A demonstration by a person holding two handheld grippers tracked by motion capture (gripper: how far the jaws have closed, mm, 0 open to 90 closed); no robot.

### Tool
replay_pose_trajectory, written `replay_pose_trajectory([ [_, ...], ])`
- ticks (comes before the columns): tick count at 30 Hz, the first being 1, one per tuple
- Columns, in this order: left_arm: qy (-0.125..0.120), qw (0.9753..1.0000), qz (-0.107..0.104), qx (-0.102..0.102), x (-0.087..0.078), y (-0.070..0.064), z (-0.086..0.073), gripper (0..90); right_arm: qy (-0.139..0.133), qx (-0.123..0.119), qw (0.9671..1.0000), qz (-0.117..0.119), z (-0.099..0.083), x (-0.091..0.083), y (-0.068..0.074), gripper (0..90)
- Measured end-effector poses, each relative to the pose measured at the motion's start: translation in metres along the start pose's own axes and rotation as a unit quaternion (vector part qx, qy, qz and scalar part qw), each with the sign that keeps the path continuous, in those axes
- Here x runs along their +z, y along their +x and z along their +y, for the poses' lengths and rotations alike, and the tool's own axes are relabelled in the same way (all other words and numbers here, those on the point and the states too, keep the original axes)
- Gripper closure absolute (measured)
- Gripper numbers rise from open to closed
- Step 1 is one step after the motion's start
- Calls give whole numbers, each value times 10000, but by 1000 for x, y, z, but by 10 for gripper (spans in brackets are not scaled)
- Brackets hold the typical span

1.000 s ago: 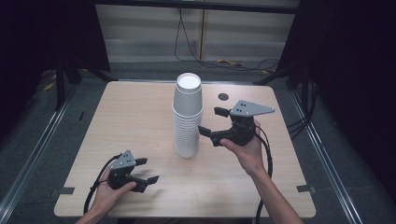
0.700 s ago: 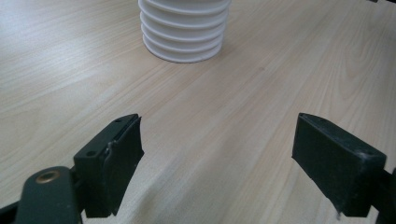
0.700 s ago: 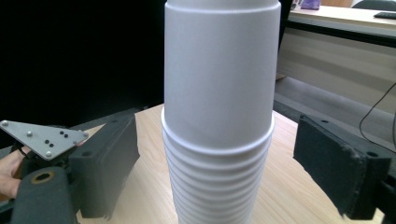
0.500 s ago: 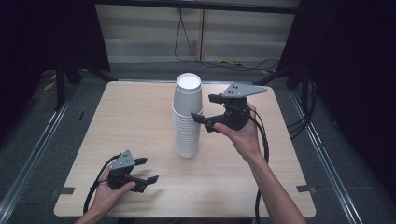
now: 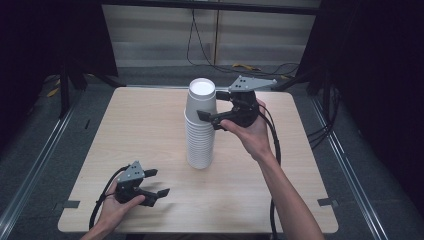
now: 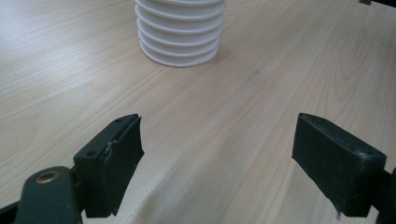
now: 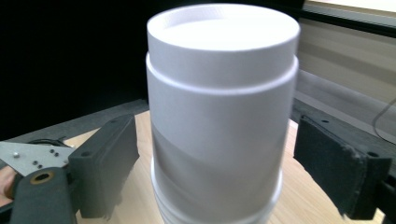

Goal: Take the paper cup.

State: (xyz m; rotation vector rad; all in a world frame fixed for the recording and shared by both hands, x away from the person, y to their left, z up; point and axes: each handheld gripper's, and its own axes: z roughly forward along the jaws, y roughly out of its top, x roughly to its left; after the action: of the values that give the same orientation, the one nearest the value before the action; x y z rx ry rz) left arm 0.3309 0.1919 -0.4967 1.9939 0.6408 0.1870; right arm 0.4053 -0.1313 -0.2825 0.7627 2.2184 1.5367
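Cups stacked upside down in a tall white paper column (image 5: 200, 125) stand near the middle of the pale wooden table (image 5: 135, 125). The right gripper (image 5: 212, 116), raised to the height of the topmost white cup (image 7: 223, 116), has its black jaws spread on either side of that cup, not touching it. The left gripper (image 5: 156, 183) rests low near the table's front left corner, jaws spread wide and holding nothing, well apart from the stack's base (image 6: 180, 35).
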Motion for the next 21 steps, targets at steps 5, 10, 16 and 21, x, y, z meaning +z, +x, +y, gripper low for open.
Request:
replay_pose_trajectory([
  [5,-7,10000,26,-31,-1,1,0,159,6,12,10000,65,8,9,-2,137],
  [10,83,10000,10,3,1,1,-1,158,66,-13,9999,97,15,17,-3,138],
  [16,86,10000,-6,4,1,1,-1,159,163,14,9998,71,18,24,-3,139],
  [21,78,10000,6,-5,0,1,-1,159,196,108,9997,105,19,27,-5,173],
])
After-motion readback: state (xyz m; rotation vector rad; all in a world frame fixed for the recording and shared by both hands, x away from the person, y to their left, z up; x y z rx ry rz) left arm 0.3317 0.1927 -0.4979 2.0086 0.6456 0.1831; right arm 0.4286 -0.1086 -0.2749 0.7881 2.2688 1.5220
